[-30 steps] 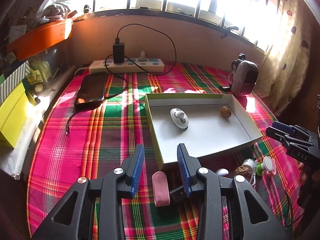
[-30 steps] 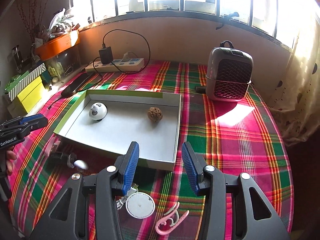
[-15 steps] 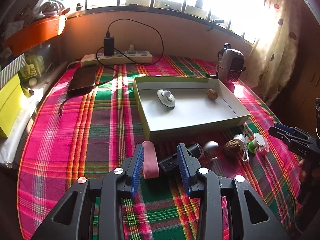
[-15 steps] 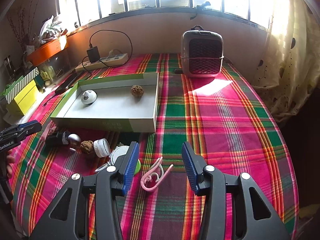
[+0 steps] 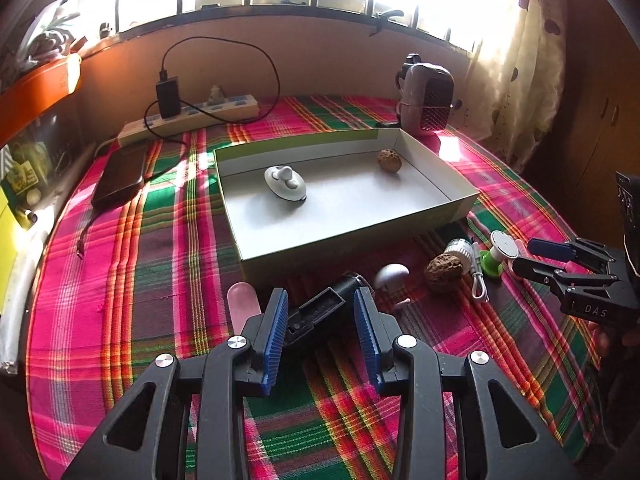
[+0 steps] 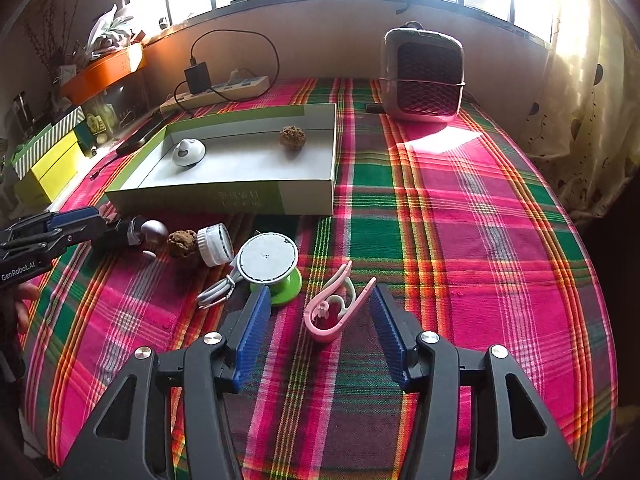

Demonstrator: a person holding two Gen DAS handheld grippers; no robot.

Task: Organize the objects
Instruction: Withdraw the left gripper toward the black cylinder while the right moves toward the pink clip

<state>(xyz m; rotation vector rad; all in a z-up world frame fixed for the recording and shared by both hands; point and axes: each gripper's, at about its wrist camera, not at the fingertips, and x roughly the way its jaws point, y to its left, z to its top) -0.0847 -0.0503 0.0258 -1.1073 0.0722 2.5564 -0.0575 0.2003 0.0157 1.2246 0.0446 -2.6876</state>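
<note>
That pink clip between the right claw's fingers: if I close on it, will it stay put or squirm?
The pink clip looks like thin, open-looped plastic, so it probably flexes or springs when squeezed. It lies flat on the plaid cloth and seems light, so one finger touching first may skate it sideways. Its curved arms sit angled across the right claw, so it may twist.

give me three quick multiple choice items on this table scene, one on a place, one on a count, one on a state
1. Where is the pink clip?
A. in the box
B. on the cloth between the right tool's fingers
C. on the heater

2. How many things lie in the box?
A. two
B. four
C. none

3. How is the left tool?
A. shut on the pink clip
B. open over a black object
C. out of view

Answers: 1 B, the clip lies between the blue pads. 2 A, a white gadget and a walnut. 3 B, the pads flank the black object untouching.
</note>
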